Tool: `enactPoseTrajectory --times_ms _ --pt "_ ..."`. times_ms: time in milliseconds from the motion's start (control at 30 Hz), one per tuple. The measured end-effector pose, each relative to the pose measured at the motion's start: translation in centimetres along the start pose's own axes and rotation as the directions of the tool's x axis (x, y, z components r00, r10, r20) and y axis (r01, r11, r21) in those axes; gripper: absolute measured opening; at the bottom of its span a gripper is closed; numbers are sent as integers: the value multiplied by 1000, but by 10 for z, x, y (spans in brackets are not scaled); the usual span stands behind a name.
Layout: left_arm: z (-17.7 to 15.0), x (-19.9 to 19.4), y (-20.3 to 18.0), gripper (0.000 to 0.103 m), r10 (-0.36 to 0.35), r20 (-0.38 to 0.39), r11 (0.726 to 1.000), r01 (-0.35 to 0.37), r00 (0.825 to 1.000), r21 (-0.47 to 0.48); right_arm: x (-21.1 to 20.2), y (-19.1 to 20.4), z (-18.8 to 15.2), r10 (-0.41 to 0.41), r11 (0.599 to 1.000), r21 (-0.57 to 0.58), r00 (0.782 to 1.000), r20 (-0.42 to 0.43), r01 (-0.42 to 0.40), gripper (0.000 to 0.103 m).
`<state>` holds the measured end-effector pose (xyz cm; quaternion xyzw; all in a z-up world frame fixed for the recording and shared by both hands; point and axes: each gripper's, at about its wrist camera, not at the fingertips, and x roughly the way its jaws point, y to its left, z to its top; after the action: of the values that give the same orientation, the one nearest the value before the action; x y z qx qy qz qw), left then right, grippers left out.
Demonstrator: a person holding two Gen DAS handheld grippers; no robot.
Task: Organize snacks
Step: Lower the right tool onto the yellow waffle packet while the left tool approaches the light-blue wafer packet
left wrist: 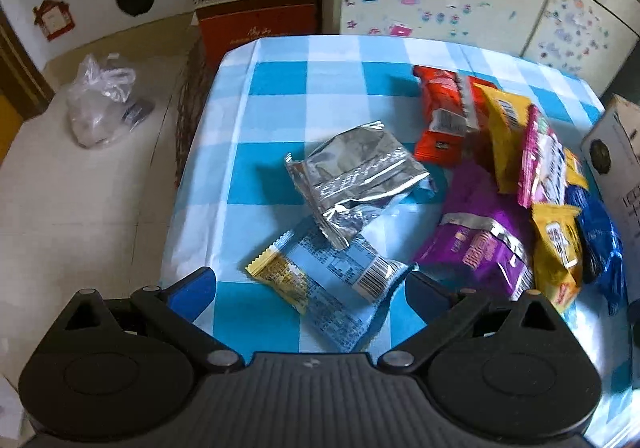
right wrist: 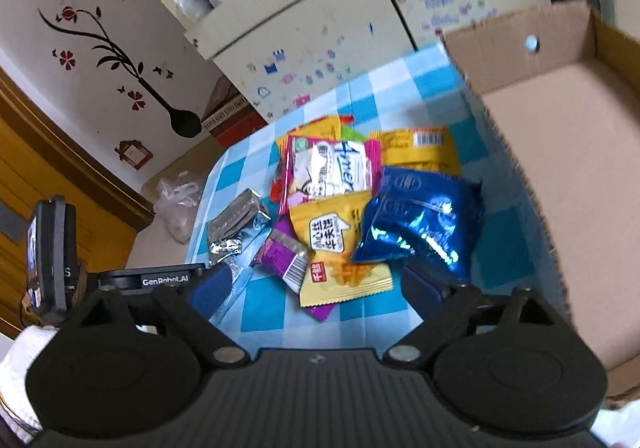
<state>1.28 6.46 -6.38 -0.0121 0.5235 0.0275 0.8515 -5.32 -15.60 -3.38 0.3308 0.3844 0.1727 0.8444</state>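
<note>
**Operator:** What was the state of each tool?

**Inspector:** The left tool (left wrist: 310, 286) stood released, fingers spread on either side of a light-blue snack packet (left wrist: 344, 288) lying flat near the bench (left wrist: 276, 79) edge. The right tool (right wrist: 316, 284) was likewise released and empty, hovering just before a yellow chip packet (right wrist: 340, 248) in the pile.

**Operator:** Where were the snacks?

**Inspector:** All lay on the checked bench. A silver foil bag (left wrist: 356, 183) overlapped the light-blue packet's far end. A blue foil bag (right wrist: 420, 224) sat nearest the open cardboard box (right wrist: 560, 151), which looked empty.

**Operator:** Probable faults?

**Inspector:** Likely three. A flat, slippery packet could slide out of a closing grip. The overlapping foil bag could be dragged along. A packet pushed leftward could drop off the bench edge to the floor.

**Operator:** Legible markings?

**Inspector:** "GenRobot.AI" on the left tool's body (right wrist: 165, 281), seen from the right wrist. A pink-and-white packet (right wrist: 324, 171) showed script resembling "Amer". The yellow packet carried Korean characters. Barcodes showed; other print was unreadable.
</note>
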Motion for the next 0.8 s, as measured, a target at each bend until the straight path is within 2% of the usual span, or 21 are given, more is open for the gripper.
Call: enactPoseTrajectory --times_ms 267,567,667,733,800 --pt "3 13 4 103 -12 -3 997 11 1000 -79 27 -6 -2 -42 999 30 999 3 42 91" --pt "5 27 9 103 -29 -20 979 25 999 -201 50 -6 0 -68 997 37 998 5 68 91" --pt "5 31 7 103 -1 -25 978 -4 1000 -210 56 -4 0 -67 997 27 998 -2 67 91" --pt "4 32 4 103 18 -26 981 -22 1000 -194 59 -4 -1 -69 997 26 998 -2 69 88" --pt "4 33 0 103 37 -28 985 -41 999 -167 60 -3 -1 -72 997 10 997 -2 72 80"
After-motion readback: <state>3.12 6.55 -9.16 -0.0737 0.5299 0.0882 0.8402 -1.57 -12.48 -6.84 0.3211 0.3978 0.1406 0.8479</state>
